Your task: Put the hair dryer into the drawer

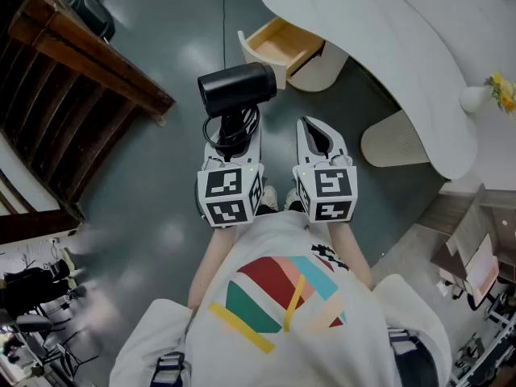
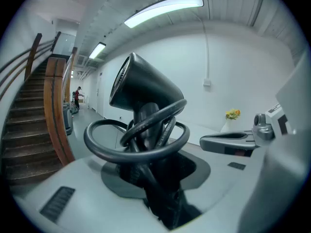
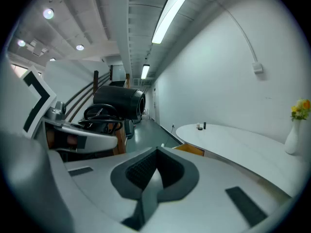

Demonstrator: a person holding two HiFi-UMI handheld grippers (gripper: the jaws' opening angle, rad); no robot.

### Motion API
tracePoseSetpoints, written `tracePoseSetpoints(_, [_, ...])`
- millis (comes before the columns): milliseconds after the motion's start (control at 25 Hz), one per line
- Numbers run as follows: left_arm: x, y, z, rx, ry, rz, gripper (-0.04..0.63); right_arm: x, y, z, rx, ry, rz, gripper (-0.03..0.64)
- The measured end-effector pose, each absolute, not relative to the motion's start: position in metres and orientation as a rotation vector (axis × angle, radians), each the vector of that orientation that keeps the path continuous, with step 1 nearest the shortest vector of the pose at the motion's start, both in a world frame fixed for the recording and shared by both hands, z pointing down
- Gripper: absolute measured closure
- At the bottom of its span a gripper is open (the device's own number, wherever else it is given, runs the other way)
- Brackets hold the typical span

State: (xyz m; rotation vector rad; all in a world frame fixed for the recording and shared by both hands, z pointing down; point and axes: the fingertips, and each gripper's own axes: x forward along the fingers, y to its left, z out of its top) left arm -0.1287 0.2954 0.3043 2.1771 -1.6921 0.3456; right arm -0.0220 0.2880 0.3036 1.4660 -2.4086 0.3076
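Head view: person stands on a grey floor (image 1: 153,168) with a claw in each hand, the two held side by side and pointing ahead and down. Left claw (image 1: 234,135) is clenched on the handle of the black hair dryer (image 1: 236,89). The barrel sits above the claw tips, lying crosswise, clear of the floor. Black cord (image 1: 218,126) is coiled in loops around the handle, just ahead of the jaws.

Drawer (image 1: 278,45) stands open, pale wood inside, under the edge of the curved white bench (image 1: 387,39). The hair dryer is near the drawer's front corner, apart from it and not inside. Right claw (image 1: 314,129) is just beside the left one and does not touch the dryer.

Left gripper view: the handle runs down between the jaws, with the pads pressed on it. Cord loops ring the handle above them. The barrel is tilted, its grille end toward upper left. Wooden staircase (image 2: 29,125) is at left.

Right gripper view: jaws are closed together, empty. The hair dryer shows at left. The drawer's wooden edge is ahead, below the bench rim. On the bench, a white vase (image 3: 293,139) with yellow flowers stands at far right. Two small dark items (image 3: 201,126) sit farther back, possibly bottles, too small to tell.
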Motion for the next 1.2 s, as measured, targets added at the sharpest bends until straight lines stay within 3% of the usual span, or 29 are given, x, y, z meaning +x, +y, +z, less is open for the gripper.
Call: tracePoseSetpoints(1200, [-0.183, 0.26, 0.308, 2.172, -1.659, 0.201, 0.439, -0.045, 0.273, 0.306, 1.56, -2.409, 0.369, 0.607])
